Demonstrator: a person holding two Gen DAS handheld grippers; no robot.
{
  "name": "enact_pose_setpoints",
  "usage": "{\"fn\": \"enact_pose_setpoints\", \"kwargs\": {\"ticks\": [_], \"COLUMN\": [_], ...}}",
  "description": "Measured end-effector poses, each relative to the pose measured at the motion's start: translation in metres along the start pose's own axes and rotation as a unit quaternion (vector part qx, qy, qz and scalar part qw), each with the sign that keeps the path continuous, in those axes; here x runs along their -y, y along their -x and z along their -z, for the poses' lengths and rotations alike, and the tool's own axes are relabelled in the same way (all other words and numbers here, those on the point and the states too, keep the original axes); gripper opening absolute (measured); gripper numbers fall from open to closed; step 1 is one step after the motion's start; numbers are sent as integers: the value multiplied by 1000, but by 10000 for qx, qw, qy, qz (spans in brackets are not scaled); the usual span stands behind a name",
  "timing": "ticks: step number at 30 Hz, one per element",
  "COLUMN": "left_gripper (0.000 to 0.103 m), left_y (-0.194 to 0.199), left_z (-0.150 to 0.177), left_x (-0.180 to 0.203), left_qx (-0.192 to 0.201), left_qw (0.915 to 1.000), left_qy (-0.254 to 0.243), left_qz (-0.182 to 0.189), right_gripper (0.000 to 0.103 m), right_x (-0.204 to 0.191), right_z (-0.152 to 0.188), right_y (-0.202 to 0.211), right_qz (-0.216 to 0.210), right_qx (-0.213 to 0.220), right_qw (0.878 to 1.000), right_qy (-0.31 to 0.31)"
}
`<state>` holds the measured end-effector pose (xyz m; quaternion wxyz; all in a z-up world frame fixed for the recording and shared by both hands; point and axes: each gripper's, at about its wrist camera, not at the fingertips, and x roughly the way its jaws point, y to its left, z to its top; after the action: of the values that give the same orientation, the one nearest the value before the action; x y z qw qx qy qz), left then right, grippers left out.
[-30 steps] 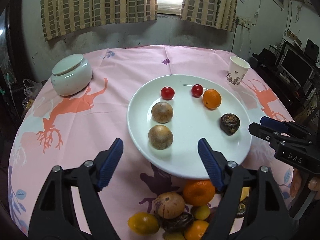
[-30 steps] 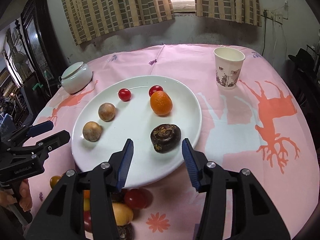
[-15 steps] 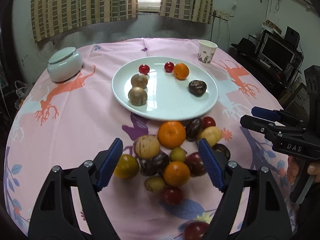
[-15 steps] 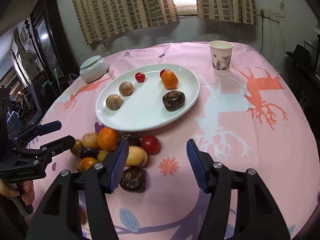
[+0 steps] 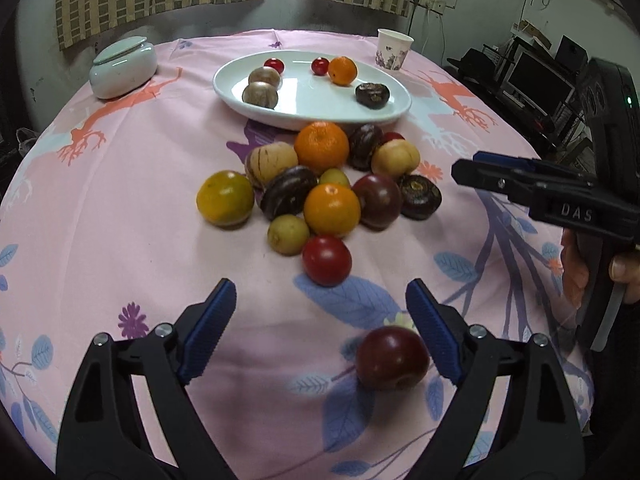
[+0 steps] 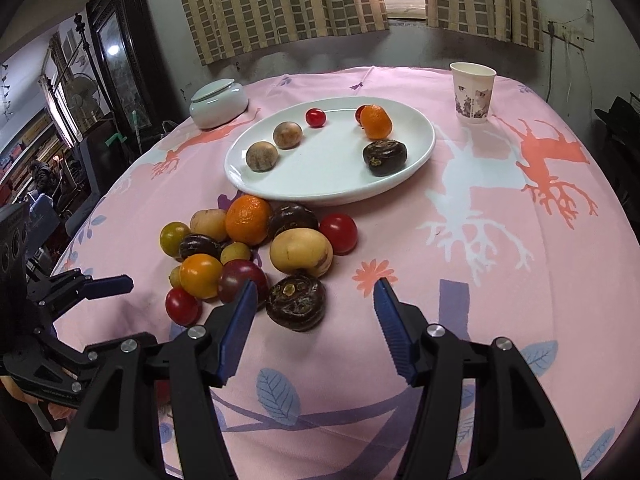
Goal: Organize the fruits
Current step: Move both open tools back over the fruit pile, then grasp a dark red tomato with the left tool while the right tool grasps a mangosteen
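Observation:
A white plate [image 5: 240,106] at the back holds two brown round fruits, two cherry tomatoes, an orange and a dark fruit. In front of it lies a pile of loose fruit [image 5: 320,188]: oranges, plums, tomatoes, pale and dark ones. My left gripper [image 5: 320,300] hangs low near the table's front, its jaws opening. A dark red plum [image 5: 390,358] lies between them, close by the right finger. My right gripper [image 6: 315,292] stands open just behind a dark brown fruit [image 6: 296,302] at the pile's [image 6: 248,248] near edge. Nothing is gripped.
A pale lidded jar [image 5: 122,66] sits at the back left and a paper cup [image 6: 472,92] at the back right. The pink cloth [image 6: 500,220] to the right of the pile is bare. A hand [image 5: 576,276] holds the right gripper [image 5: 476,168].
Both grippers have drawn back from the plate toward the table's near edge, bringing the fruit pile into full view. The left jaws stand wider, and the lone plum now lies between them.

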<state>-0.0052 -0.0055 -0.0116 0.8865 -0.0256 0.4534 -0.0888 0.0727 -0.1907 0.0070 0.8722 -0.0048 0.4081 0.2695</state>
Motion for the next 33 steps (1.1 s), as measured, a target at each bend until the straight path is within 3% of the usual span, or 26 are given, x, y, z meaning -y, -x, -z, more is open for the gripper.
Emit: {"fn": "enact_pose_setpoints", "kwargs": {"ticks": [10,12,22,23,25,26,27,33], "left_gripper": [89,89,87,85,68,50,43,41], "left_y": [1,2,2,1,-3,-6,-8,-8], "left_z": [13,14,26,26,28,28,29,27], "left_x": [11,14,28,30,31,31,31,37], "left_qx": [-70,-101,-145,-147,-225,-311,-374,-368], "left_qw": [9997,9995,9983,9982,9978,9975,9969,9956], "left_qy": [-192,-228,-452,-493,-502,-497,-511,-807], "left_qz": [151,208,343,305,372,403,463,308], "right_gripper": [61,69,69,69,69,69,69,69], "right_x": [-7,-8,-11,-11,-11,-11,-11,-13], "right_z": [3,4,6,6,6,6,6,8], "right_y": [2,1,0,0,-1,-1,-1,-6], "right_qz": [8,7,-6,-2,3,5,7,61], "right_qx": [-28,-61,-72,-81,-89,-87,-91,-155], "right_qw": [9996,9995,9993,9993,9992,9992,9992,9989], "right_qy": [278,295,362,364,378,384,391,442]}}
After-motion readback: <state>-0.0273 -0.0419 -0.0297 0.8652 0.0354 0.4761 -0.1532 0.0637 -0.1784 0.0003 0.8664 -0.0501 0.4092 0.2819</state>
